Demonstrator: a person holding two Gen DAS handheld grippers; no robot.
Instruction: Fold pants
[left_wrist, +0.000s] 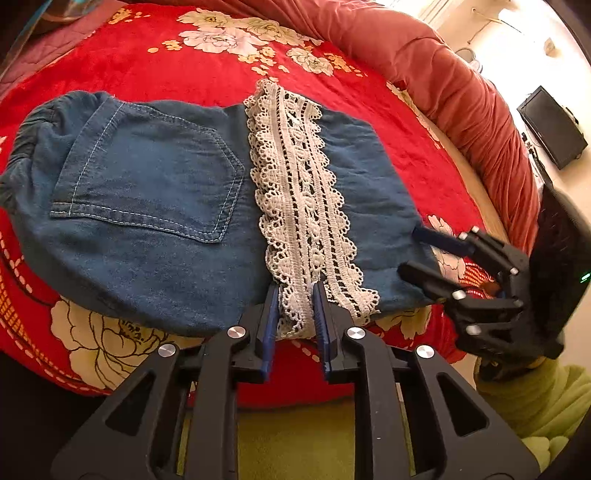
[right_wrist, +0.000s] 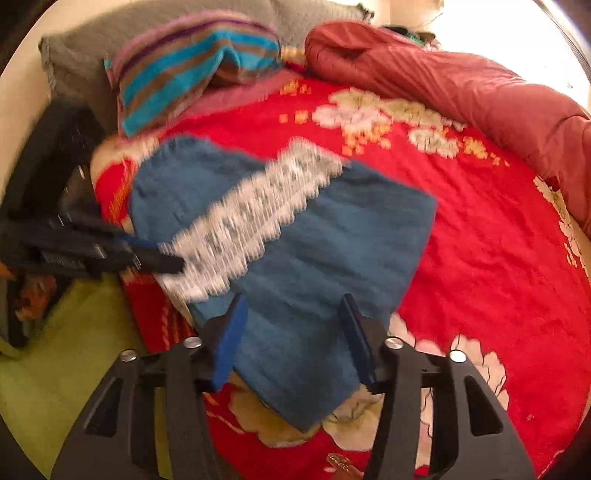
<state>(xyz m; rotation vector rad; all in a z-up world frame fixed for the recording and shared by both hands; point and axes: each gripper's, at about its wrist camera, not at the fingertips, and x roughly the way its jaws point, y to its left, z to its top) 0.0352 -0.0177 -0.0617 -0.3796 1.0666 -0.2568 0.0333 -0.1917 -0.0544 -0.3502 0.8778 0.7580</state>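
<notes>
My left gripper (left_wrist: 295, 291) is nipped nearly shut on the near end of the lace strip (left_wrist: 299, 206) that runs across the pants (left_wrist: 155, 192), which I take as my anchor for lifting this near edge and carrying it over in a fold; my right gripper (right_wrist: 293, 314) stands about half open, its fingers astride the near denim edge with the cloth between them but not yet pressed, so it has hold of nothing so far. The pants lie flat on the red flowered blanket (left_wrist: 155, 51), already doubled into a short bundle, back pocket (left_wrist: 147, 173) up and elastic waist away to the left, both tools at the edge nearest me so the fold can travel away evenly. The left camera gives the sharp account: the stitching, the lace pattern, and my right gripper from the side, just beside the bundle's right corner. The right camera is smeared by motion, yet it alone shows the striped pillow (right_wrist: 192, 70) at the head of the bed and my left gripper's tips at the lace from the side
</notes>
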